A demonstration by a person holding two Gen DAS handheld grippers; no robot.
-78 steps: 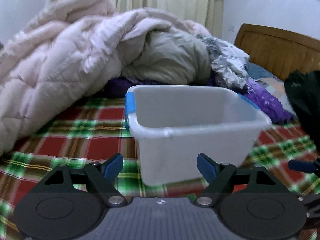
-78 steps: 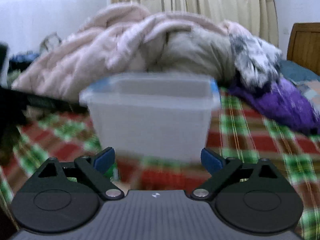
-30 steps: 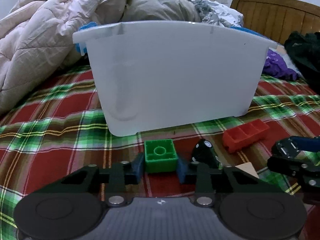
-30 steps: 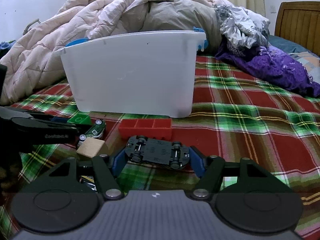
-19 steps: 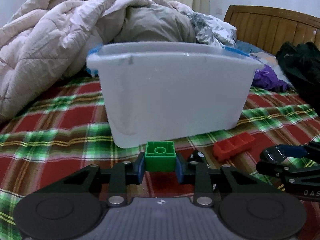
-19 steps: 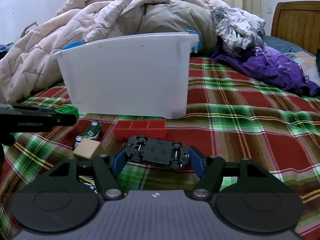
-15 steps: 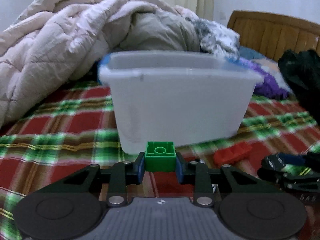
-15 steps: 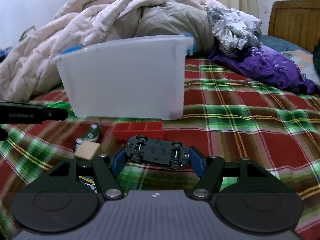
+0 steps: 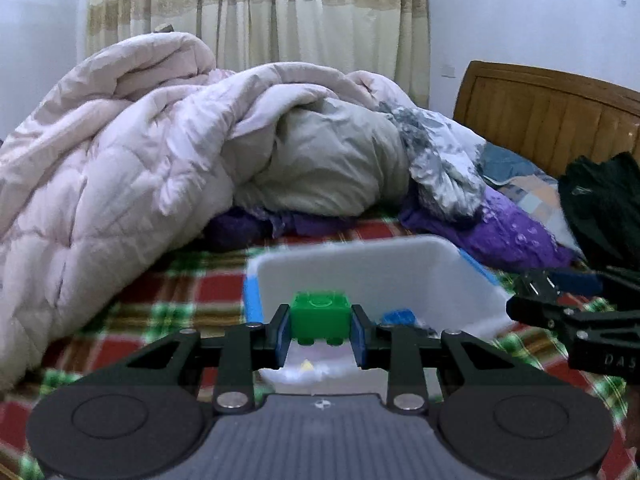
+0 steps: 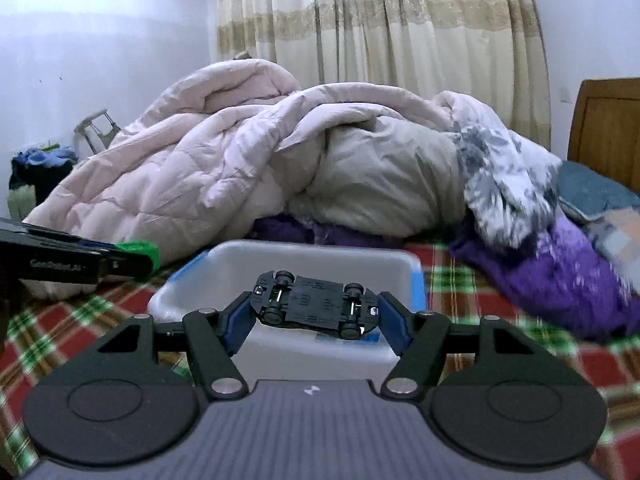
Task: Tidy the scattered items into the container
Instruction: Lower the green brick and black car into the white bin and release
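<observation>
Fingers of the left gripper [image 9: 320,330] pinch a green building block [image 9: 320,316] by its two side faces, studs upward. We see this block held above the near rim of the white plastic container [image 9: 400,264], which sits on the plaid bed cover [image 9: 180,292]. Inside the container, a blue piece [image 9: 398,316] lies near the right wall; other contents are too blurred to identify.

Fingers of the right gripper [image 10: 314,316] clamp a black toy car [image 10: 316,304] end to end, with the underside and four wheels facing the camera. We see the car held above the near rim of the same container [image 10: 240,264]. The left gripper with its green block appears left of the container in the right wrist view.

Behind the container lies a heap of pink quilt [image 9: 120,160], with purple fabric [image 9: 512,236] to the container's right. A wooden headboard [image 9: 552,112] stands farther right of the container.
</observation>
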